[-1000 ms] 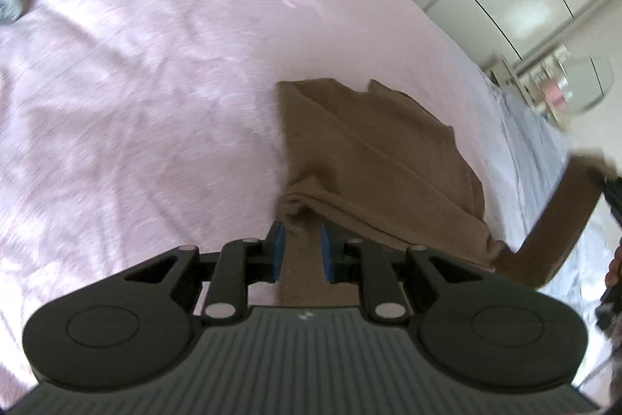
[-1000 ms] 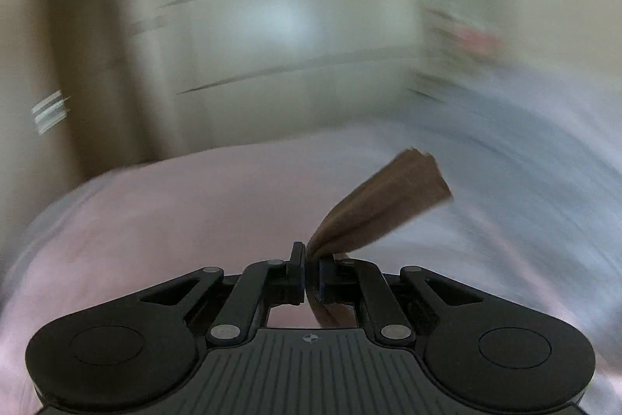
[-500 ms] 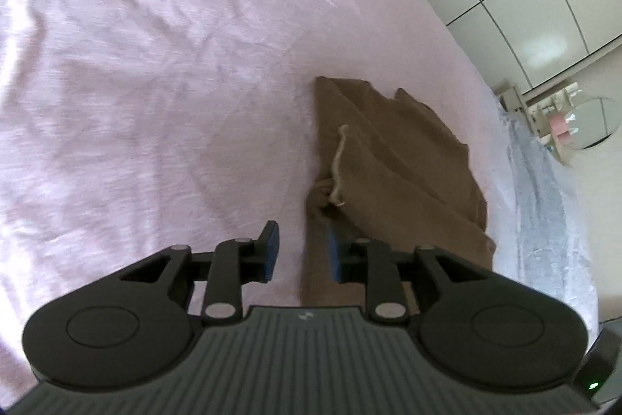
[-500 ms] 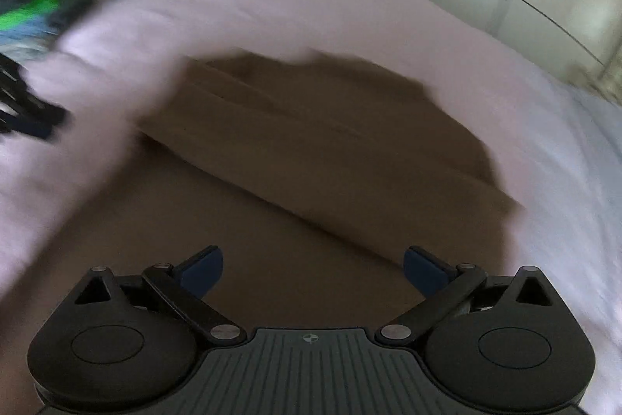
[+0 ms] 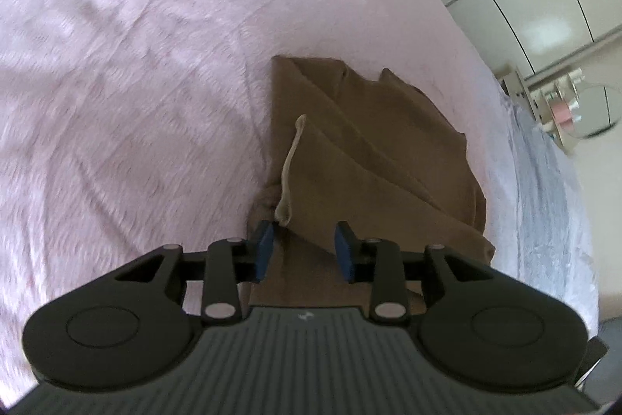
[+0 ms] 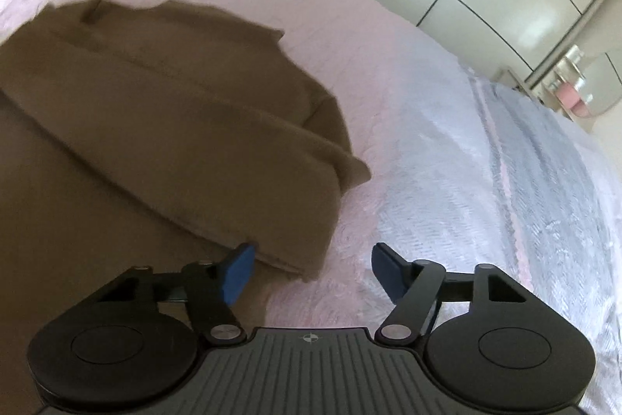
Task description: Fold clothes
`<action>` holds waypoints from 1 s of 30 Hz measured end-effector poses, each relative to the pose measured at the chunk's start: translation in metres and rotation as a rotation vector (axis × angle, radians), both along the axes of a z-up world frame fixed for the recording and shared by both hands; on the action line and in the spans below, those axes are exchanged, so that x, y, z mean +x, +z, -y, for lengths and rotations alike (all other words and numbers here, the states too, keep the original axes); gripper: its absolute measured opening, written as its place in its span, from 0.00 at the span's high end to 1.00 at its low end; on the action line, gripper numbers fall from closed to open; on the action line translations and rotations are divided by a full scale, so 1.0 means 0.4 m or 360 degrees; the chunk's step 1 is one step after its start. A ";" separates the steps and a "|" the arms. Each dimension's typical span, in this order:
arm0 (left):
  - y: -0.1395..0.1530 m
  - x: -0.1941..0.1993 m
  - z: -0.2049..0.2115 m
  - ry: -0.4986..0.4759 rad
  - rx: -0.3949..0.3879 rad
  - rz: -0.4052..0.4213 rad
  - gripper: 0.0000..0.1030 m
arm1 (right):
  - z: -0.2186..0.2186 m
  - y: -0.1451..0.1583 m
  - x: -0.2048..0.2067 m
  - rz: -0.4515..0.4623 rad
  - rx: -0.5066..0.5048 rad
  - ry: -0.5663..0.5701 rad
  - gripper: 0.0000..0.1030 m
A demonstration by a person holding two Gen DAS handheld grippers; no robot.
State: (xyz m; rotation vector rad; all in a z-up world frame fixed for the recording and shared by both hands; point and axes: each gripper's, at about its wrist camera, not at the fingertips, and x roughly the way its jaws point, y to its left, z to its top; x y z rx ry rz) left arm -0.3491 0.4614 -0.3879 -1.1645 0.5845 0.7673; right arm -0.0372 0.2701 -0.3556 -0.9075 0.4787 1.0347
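The left gripper (image 5: 305,246) has just been opening and stands narrowly parted, its pads clear of the brown garment (image 5: 373,158) beneath them. A pale drawstring (image 5: 289,166) starts just beyond its left pad, so a careless closing there could, I think, snag the cord and drag the fold crooked. The right gripper (image 6: 311,273) has just been closing from wide and remains open, empty, straddling the garment's near right corner, which looks loose, though blur softens it. A shallow pinch might lift only the top layer. Beyond lies the pink bedspread (image 5: 155,65).
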 end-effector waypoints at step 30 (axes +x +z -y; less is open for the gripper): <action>-0.051 0.071 -0.160 -0.0203 0.0210 -0.0036 0.71 | -0.073 -0.048 0.414 -0.1217 0.0313 -0.0626 0.59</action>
